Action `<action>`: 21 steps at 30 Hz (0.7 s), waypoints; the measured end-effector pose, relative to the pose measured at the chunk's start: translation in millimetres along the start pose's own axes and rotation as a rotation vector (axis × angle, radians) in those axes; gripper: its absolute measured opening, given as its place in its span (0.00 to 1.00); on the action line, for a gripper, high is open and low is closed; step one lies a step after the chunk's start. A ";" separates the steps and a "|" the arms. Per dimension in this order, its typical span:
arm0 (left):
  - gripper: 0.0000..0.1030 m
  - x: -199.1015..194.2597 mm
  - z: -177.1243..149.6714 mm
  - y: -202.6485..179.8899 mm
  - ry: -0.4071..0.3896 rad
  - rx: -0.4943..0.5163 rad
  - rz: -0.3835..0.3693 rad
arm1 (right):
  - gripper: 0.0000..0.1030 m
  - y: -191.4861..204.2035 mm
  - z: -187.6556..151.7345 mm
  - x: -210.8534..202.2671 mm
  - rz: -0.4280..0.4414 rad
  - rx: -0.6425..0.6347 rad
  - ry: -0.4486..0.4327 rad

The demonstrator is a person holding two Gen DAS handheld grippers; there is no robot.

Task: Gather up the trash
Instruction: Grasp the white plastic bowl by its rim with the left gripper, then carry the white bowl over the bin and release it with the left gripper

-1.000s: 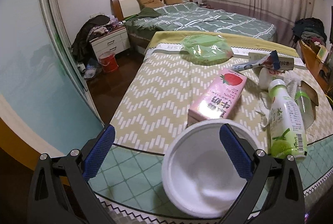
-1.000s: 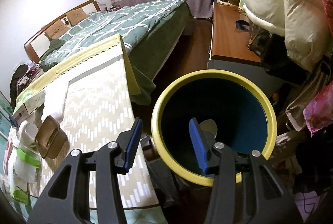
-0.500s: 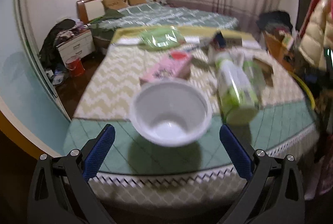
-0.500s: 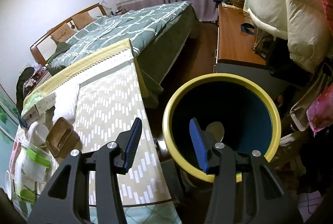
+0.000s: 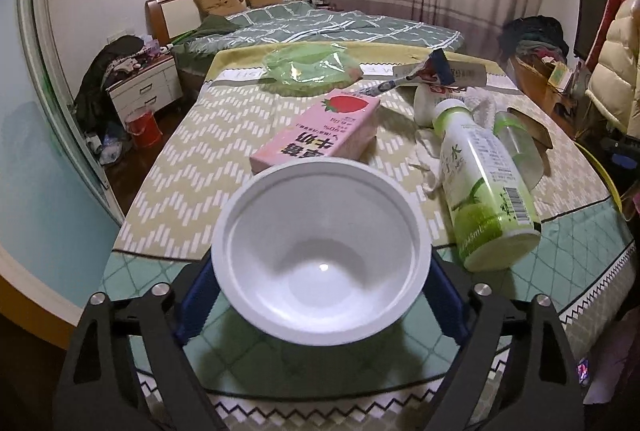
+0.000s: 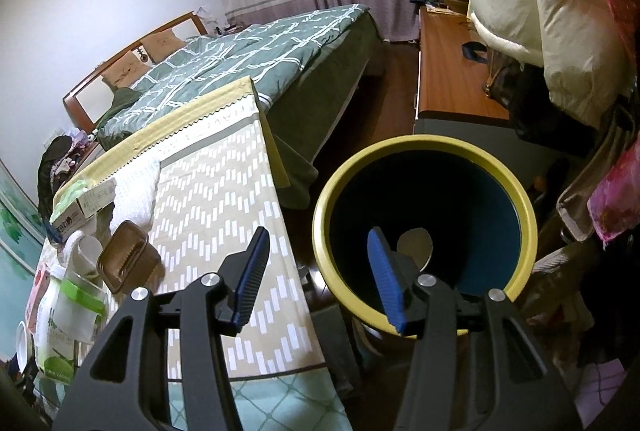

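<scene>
A white plastic bowl (image 5: 320,263) sits near the front edge of the table (image 5: 180,159). My left gripper (image 5: 320,271) straddles it. The jaws are closing, and the blue pads (image 5: 198,303) show just outside and below the rim on both sides; I see no firm press on the bowl. In the right wrist view, my right gripper (image 6: 318,233) stands open and empty over the near rim of a yellow-rimmed dark bin (image 6: 424,147). One blue pad (image 6: 384,279) is inside the rim line. A pale piece (image 6: 414,245) lies in the bin.
Behind the bowl lie a pink strawberry milk carton (image 5: 320,135), a green-and-white bottle (image 5: 484,187), a clear cup (image 5: 516,147), a green plastic bag (image 5: 308,69) and a wrapper (image 5: 424,71). A bed (image 5: 320,27) stands beyond the table. A wooden desk (image 6: 452,79) and hanging coats flank the bin.
My left gripper has come forward and down onto the bowl, and its jaws have narrowed around it. The right gripper has barely shifted over the bin.
</scene>
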State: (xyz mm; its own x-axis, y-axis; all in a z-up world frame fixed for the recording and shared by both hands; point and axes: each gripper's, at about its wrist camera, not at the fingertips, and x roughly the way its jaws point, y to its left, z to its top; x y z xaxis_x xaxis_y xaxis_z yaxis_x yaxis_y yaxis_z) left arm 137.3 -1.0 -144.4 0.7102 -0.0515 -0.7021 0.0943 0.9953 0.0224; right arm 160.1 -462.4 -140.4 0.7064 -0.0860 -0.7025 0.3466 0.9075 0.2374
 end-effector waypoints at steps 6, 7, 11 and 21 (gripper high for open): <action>0.83 -1.5 3.5 -3.0 -0.020 0.022 -0.010 | 0.48 -4.9 -5.6 1.2 0.014 0.012 0.013; 0.83 -2.1 3.6 -4.0 -0.020 0.024 -0.017 | 0.48 -5.1 -6.8 0.4 0.016 0.014 0.013; 0.82 -9.6 1.8 -7.7 -0.029 0.038 -0.019 | 0.48 -8.2 -8.8 -2.5 0.025 0.021 0.009; 0.82 -58.8 22.9 -36.8 -0.104 0.081 -0.078 | 0.48 -21.5 -14.0 -19.8 0.019 0.029 -0.024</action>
State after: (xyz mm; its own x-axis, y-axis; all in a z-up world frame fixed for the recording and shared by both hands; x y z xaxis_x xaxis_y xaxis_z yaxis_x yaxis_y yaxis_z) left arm 108.0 -36.5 -87.7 0.7668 -0.1407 -0.6263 0.2050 0.9783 0.0313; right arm 130.0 -474.4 -140.9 0.7273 -0.0794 -0.6818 0.3507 0.8968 0.2697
